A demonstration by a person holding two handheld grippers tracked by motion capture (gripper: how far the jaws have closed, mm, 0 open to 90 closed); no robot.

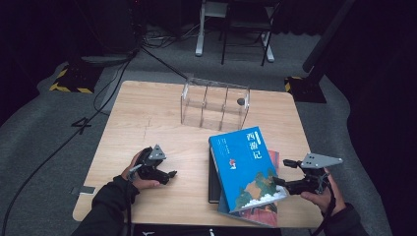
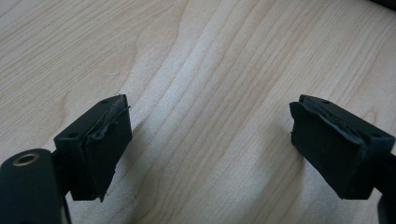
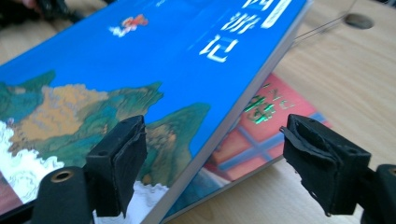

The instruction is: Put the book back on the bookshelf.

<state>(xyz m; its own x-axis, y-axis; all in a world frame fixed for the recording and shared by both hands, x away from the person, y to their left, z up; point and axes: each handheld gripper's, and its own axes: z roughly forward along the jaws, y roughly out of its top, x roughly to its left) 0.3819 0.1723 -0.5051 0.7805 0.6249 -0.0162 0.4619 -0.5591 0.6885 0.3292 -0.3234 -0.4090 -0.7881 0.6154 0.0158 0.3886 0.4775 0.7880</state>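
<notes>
on the table (image 1: 147, 113), toward its far edge and near the middle, stands a box with 3 compartments (image 1: 214, 104); a small round object (image 1: 241, 101) sits at its right end. nearer the person, right of centre, lies a stack of 3 books: the top book (image 1: 246, 164) rests askew on a second book (image 1: 263, 214), which juts out at the near right, and a third book (image 1: 213, 184) shows at the stack's left edge. the left gripper (image 1: 169, 173) lies on the near left of the table, well apart from the stack, over bare tabletop. the right gripper (image 1: 282, 181) sits at the stack's right side, its jaws astride the top book's right edge.
</notes>
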